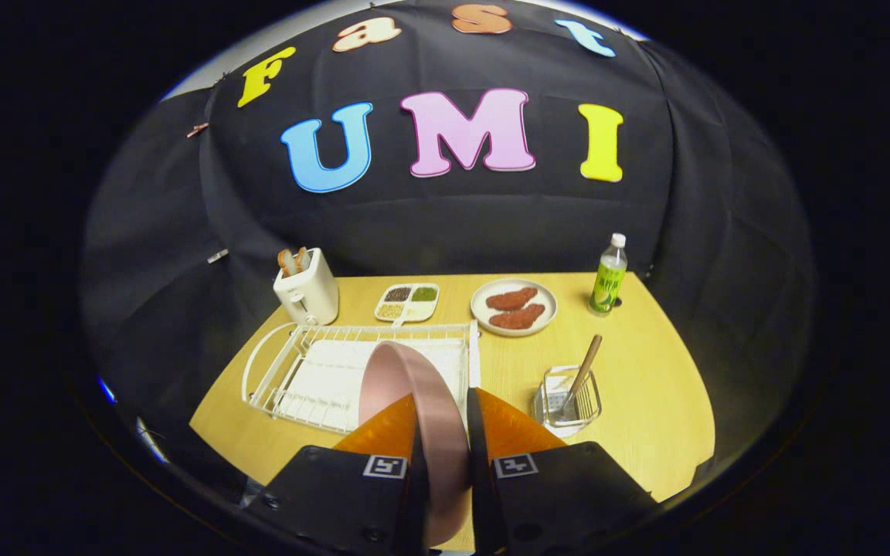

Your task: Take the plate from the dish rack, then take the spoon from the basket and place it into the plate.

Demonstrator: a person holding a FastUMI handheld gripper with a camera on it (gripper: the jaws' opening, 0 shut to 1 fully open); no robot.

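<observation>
A pink plate (414, 386) stands on edge between my two fingers, and my gripper (445, 428) is shut on its rim. The plate is held up above the white wire dish rack (314, 371), whose white mat lies behind it. To the right of my fingers a clear basket (568, 401) stands on the wooden table (646, 363). A spoon with a wooden handle (585, 369) leans in the basket, handle up and tilted to the right.
Beyond the rack stand a white toaster (306, 292) with toast, a small divided dish (407, 301) and a white plate of meat pieces (514, 307). A green-labelled bottle (609, 276) stands at the far right. Black cloth walls close the table in.
</observation>
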